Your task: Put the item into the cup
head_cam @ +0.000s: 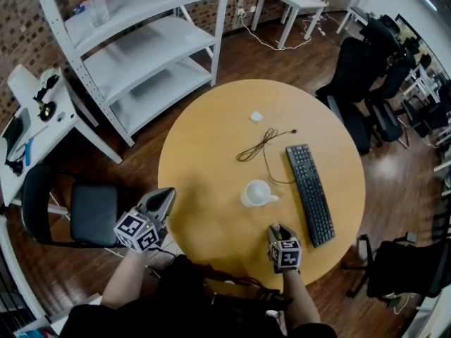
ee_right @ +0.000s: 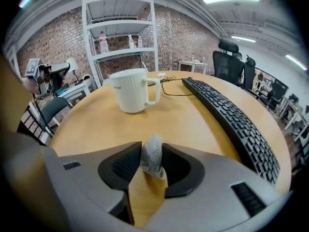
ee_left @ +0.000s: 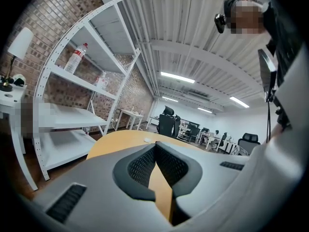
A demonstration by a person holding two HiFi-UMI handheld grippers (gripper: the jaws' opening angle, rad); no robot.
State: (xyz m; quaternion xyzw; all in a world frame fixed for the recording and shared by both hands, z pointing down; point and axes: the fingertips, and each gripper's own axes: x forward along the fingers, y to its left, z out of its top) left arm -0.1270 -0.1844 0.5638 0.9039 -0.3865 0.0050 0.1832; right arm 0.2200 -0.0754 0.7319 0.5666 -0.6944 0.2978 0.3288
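The right gripper [ee_right: 152, 151] is clenched on a small grey-white pouch, apparently a tea bag [ee_right: 152, 161]. Both pads press its flanks. It stands on end between them, long axis roughly upright, and its rounded top pokes above the jaws. The left gripper [ee_left: 155, 149] has its jaws closed pad to pad on nothing, with only bare tabletop showing through the slit below them.

The white ribbed cup [ee_right: 130, 91] lies ahead of the right jaws and a little to their left, near but clearly apart, with open wood-coloured table [ee_right: 193, 124] between. It stands upright, mouth up, and its handle points right, toward the black keyboard [ee_right: 231, 115] running along that side.

In the head view the right gripper [head_cam: 276, 229] sits just below and right of the cup [head_cam: 257, 192]. The left gripper [head_cam: 162, 199] hangs at the table's left edge, well apart from it, so the right hand is both loaded and nearer.

As I judge it, the coming move is a lift forward and slightly left, so that the bag hangs over the rim before the jaws let go.

Beyond the cup lie a thin dark cable [head_cam: 261, 145] and a small white object [head_cam: 256, 116]. A white shelf unit [head_cam: 141, 55] stands past the table.

There is a small dark mark below the cup's rim, too small to read. No other writing is legible.
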